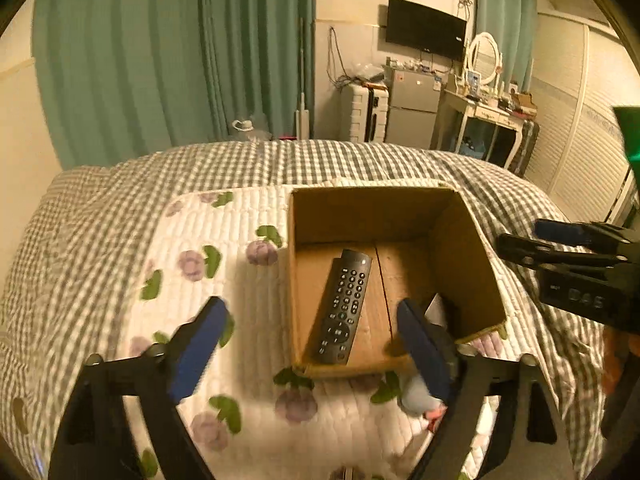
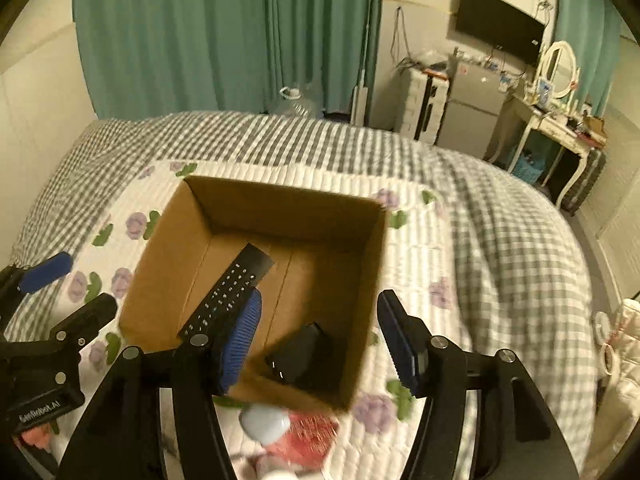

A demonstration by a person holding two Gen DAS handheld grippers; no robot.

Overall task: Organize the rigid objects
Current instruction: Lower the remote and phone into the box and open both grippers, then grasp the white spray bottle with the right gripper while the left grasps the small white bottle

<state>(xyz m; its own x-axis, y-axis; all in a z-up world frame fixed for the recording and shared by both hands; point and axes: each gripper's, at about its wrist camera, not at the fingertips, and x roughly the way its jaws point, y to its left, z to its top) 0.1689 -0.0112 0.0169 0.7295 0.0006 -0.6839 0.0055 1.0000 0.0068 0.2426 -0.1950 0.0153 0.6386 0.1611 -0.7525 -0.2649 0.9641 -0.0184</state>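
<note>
the bed [image 1: 120, 208] fills the scene, with the cardboard box [image 1: 468, 264] on its flowered quilt. inside it the remote [image 1: 344, 306] lies on the left and a small black box [image 2: 298, 354] near right. my left gripper [image 1: 312, 344] and right gripper [image 2: 320, 340] hover released, grasping nothing.

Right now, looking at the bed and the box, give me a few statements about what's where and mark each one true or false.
1. The remote lies inside the cardboard box. True.
2. The left gripper is shut on the remote. False: it is open and holds nothing.
3. The box sits on the floor. False: it sits on the quilt on the bed.
4. A second black object lies in the box. True.
5. The right gripper is open. True.
</note>
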